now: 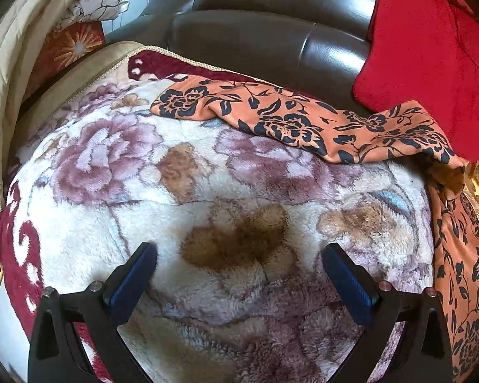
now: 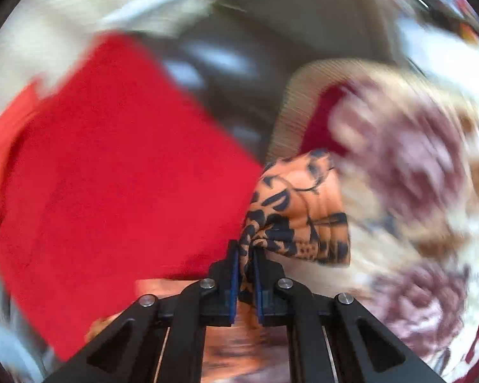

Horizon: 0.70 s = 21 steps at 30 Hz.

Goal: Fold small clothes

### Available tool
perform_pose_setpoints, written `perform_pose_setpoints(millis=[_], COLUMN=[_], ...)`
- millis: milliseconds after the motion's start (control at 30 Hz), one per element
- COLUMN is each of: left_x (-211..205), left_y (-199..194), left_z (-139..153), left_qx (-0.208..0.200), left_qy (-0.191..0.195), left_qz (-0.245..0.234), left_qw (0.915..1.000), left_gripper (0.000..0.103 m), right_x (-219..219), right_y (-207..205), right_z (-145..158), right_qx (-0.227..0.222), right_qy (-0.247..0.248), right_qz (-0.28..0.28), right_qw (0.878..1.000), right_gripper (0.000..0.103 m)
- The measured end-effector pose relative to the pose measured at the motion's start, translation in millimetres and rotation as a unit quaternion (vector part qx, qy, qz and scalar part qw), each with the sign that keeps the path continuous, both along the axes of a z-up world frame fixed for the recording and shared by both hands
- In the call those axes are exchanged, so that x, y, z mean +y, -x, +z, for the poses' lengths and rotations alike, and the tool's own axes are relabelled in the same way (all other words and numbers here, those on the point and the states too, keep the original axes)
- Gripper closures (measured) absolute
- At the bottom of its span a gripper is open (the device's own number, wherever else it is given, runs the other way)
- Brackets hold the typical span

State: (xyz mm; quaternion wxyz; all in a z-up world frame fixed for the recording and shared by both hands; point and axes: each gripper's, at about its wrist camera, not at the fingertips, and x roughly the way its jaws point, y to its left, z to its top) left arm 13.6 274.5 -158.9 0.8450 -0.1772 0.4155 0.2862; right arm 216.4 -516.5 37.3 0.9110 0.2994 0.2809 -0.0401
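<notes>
Garment (image 1: pixel 290 121), one, orange with dark floral print, draped across far edge of floral blanket (image 1: pixel 182 198). Right gripper (image 2: pixel 246 255) clenched on its bunched end. Left gripper (image 1: pixel 239 257) spread wide, empty, above blanket. One red cushion (image 1: pixel 431 48) beside garment.

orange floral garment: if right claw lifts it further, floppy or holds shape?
Likely floppy: the orange floral garment drapes in soft folds over the plush blanket and bunches where the right claw pinches it. Probably light, thin fabric. It may drag on the blanket's pile rather than slide.

Left claw (image 1: pixel 239 268) wide apart, right claw (image 2: pixel 246 261) pinched tight.
</notes>
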Motion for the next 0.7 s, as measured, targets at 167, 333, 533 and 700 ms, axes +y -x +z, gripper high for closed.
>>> perform_pose_setpoints(millis=[167, 333, 533, 700], left_x=[0.7, 3.7, -1.0, -52.3], left_y=[1.7, 0.3, 6.6, -7.5], left_z=[1.3, 4.1, 31.6, 92.3], left_qx=[-0.004, 0.002, -0.017, -0.084], left_qy=[0.003, 0.017, 0.021, 0.008], left_qz=[-0.004, -0.012, -0.015, -0.085], left_qw=[1.0, 0.9998, 0.9995, 0.9928], left_gripper=[0.0, 0.0, 0.0, 0.0], right_x=[149.6, 248.8, 231.3, 162.1], right_y=[-3.7, -38.7, -20.1, 12.3], right_z=[109.1, 87.0, 39.9, 48.3], right_qx=[-0.102, -0.024, 0.051, 0.04], right_qy=[0.044, 0.046, -0.021, -0.047], right_qz=[0.165, 0.289, 0.266, 0.237], right_qw=[0.98, 0.956, 0.962, 0.969], right_gripper=[0.09, 0.006, 0.007, 0.007])
